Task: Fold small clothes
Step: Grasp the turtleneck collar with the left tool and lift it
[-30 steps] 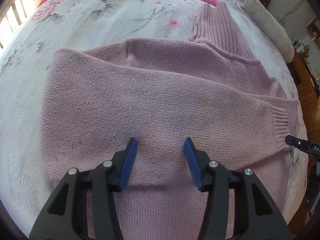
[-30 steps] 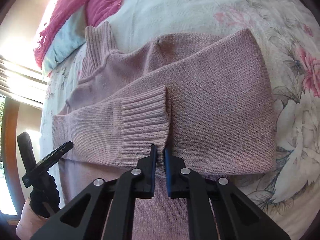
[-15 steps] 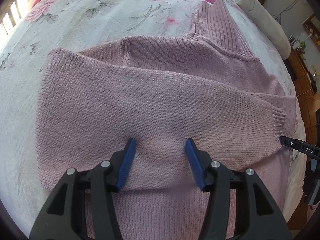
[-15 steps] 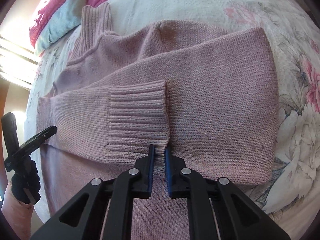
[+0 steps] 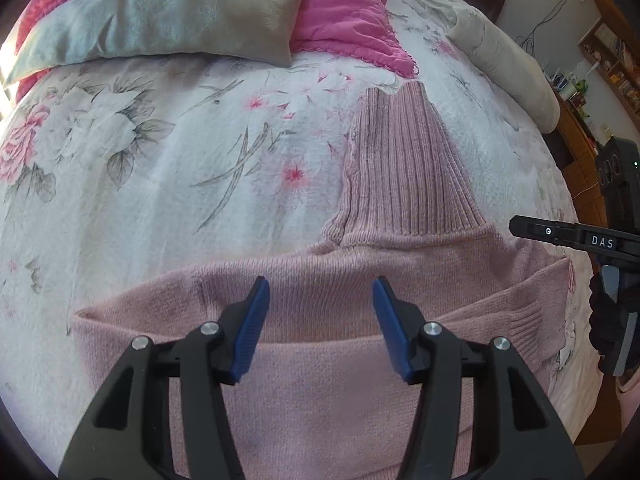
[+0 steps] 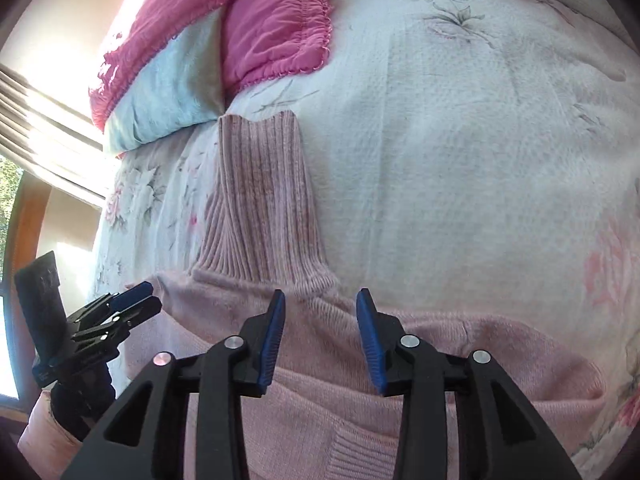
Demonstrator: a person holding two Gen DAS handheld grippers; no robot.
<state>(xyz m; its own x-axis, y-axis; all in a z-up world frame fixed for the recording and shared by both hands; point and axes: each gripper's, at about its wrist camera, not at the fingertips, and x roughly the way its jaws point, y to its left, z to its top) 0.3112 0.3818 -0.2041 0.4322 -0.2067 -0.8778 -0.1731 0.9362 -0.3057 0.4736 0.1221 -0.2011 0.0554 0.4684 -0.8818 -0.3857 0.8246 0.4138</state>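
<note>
A pink sweater (image 5: 360,360) lies flat on the floral bed (image 5: 160,184), sleeves crossed over its chest, ribbed collar (image 5: 404,172) pointing toward the pillows (image 5: 168,12). Both the left hand-held gripper (image 5: 320,324) and the right hand-held gripper (image 6: 320,340) hover released, grasping nothing. The sleeve stage looks done; next probably comes pinching an end and folding the body over. The right hand-held gripper reads "DAS".
</note>
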